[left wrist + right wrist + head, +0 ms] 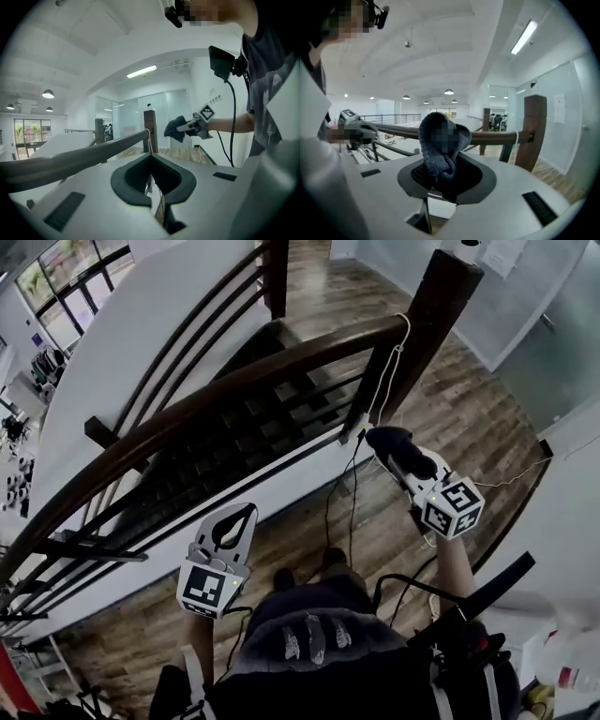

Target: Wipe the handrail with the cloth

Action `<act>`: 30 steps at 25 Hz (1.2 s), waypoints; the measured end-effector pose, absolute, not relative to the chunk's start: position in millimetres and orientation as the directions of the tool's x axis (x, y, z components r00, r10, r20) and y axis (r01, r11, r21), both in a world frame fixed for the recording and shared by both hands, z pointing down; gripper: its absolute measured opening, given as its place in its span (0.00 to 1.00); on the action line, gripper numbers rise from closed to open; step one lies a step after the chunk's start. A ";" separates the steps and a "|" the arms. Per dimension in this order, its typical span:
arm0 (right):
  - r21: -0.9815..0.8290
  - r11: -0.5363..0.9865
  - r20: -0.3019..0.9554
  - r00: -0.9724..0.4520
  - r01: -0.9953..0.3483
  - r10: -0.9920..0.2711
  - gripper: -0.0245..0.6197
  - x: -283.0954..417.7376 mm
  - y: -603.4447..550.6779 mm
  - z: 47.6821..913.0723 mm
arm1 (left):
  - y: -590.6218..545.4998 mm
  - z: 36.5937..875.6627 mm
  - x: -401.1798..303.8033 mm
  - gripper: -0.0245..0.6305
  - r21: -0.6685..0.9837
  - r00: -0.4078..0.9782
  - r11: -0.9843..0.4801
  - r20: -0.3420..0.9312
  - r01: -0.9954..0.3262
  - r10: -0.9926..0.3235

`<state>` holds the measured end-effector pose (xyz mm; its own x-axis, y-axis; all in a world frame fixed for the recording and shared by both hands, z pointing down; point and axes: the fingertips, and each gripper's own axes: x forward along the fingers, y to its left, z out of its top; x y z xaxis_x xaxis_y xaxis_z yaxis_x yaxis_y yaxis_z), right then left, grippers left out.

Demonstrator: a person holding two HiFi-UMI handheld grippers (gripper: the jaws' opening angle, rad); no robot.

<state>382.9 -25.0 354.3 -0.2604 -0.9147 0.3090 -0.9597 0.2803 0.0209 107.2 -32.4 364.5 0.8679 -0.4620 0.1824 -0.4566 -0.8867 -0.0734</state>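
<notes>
The dark wooden handrail [234, 381] curves from the lower left up to a newel post [433, 320]. My right gripper [405, 457] is shut on a dark knitted cloth [389, 439], held just short of the rail's end near the post. In the right gripper view the cloth [440, 140] bulges up out of the right gripper [440, 164], with the handrail [492, 137] behind it. My left gripper [249, 509] hangs below the rail over the floor, shut and empty. In the left gripper view its tips [151, 157] meet, and the handrail [70, 159] runs past on the left.
Beyond the rail a stairwell [272, 418] drops away behind black balusters. A white cord [392, 367] hangs from the rail by the post, and black cables [352, 493] trail to the wooden floor [450, 418]. A white bottle [572, 657] stands at the lower right.
</notes>
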 end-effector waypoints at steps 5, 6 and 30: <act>0.451 0.058 0.263 0.071 -0.891 -0.962 0.18 540.1 -208.0 296.8 | -57.5 385.4 140.5 0.05 -0.025 0.843 -0.878 0.268 -0.478 -0.467; 0.510 0.040 0.282 0.124 -0.859 -0.951 0.18 563.6 -244.9 295.2 | -62.6 386.7 141.3 0.05 -0.011 0.828 -0.865 0.284 -0.501 -0.483; 0.078 0.334 0.502 -0.253 -0.939 -0.827 0.15 429.0 -375.3 373.2 | -72.6 420.7 62.5 0.05 -0.100 0.644 -0.718 0.368 -0.689 -0.670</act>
